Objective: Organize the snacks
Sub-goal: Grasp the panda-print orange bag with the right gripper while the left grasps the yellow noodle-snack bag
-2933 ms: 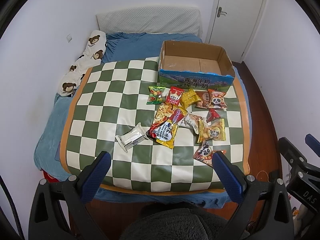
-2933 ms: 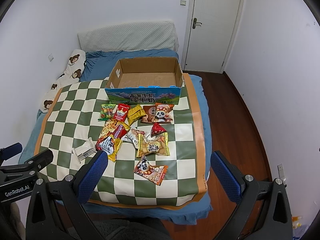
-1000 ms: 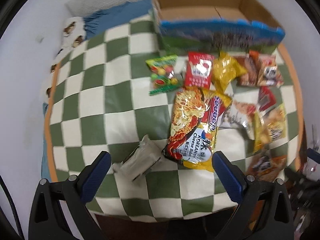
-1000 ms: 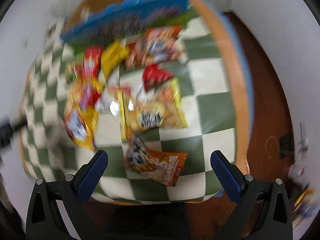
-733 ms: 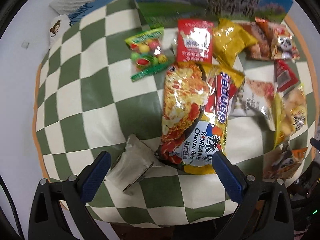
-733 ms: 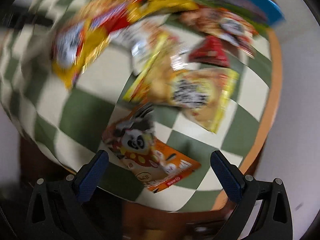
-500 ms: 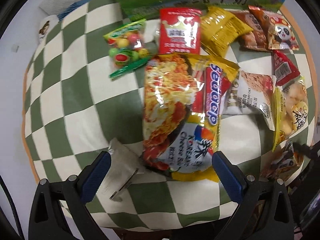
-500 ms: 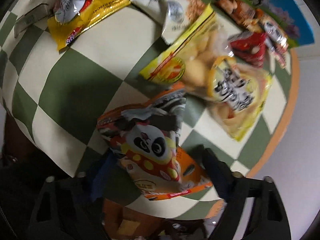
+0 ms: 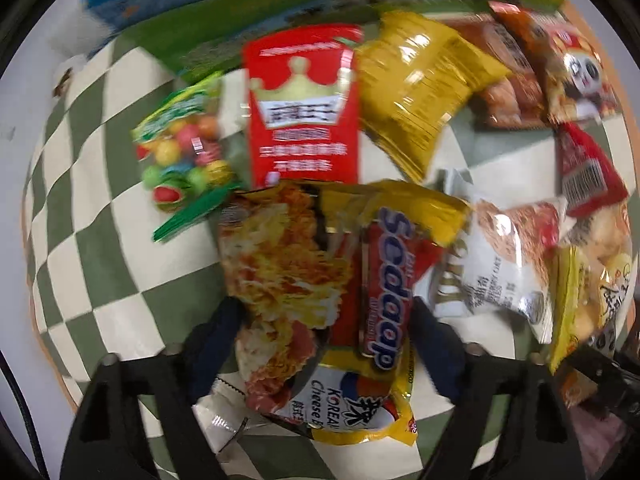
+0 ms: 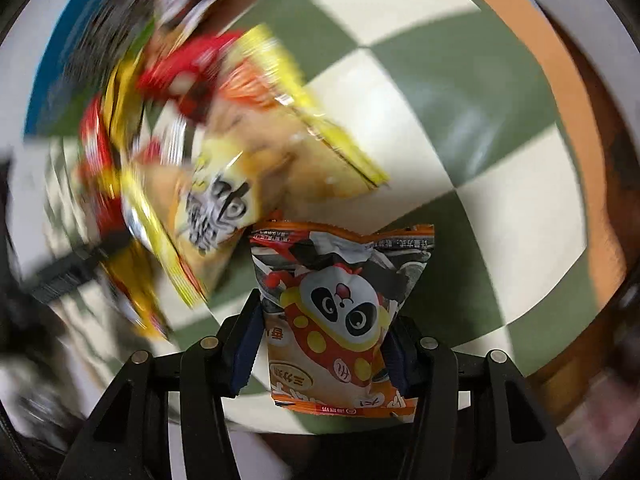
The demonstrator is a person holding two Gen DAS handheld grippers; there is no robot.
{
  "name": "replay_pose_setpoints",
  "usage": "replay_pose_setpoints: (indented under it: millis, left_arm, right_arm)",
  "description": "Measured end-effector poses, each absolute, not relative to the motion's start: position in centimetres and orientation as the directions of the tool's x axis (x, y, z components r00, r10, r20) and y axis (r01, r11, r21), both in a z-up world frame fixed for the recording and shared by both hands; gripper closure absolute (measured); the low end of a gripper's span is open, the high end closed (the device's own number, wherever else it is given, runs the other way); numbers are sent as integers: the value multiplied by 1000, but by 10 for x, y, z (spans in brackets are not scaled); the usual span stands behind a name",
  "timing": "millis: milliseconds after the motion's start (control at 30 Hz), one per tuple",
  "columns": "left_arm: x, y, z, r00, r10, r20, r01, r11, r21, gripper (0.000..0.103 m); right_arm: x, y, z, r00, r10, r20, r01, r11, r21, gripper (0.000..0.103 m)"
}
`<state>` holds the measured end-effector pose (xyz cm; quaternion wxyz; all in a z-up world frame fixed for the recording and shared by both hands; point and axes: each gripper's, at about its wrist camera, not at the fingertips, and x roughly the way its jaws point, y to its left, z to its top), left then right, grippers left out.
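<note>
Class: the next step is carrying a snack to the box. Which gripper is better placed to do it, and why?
Right. The right gripper is shut on the panda snack bag; the left gripper only straddles the noodle packet, apparently not clamped.

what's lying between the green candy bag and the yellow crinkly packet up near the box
The red crown packet lies between the green candy bag and the yellow packet, just below the box; the left wrist view shows it.

A green-and-cream checkered mat (image 9: 92, 208) with an orange border (image 10: 576, 92) fills both views, its squares running across the left of the left-wrist frame and the right of the right-wrist frame.
</note>
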<state>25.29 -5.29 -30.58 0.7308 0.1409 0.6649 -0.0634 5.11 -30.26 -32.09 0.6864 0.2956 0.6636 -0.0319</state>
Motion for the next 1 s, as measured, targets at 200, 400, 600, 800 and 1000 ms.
replay_pose_setpoints:
  millis: [200,400,600,800,1000]
  left_arm:
    - [229,-33,-303,63,58,-996,130,989,66,30]
    - [213,-43,-323,42,98,-994,112,988,102,27]
    - [218,-60,-341,74,140,-987,178,972,151,24]
    - [192,-52,-340,125,109,-986,149,981,127,31]
    - [151,-20,-294,163,59,-985,126,989,80,33]
  right_arm:
    - [52,-315,-332,164,450,-878,480,741,470,19]
    - [47,-285,-304,92,302,-949,384,869,314,19]
    - [65,-223,-312,58,104,-993,282,952,116,19]
    - [76,-168,-324,103,-15,-995,244,970,10,49]
    - [34,-194,-314,145,0,-989,250,968,37,54]
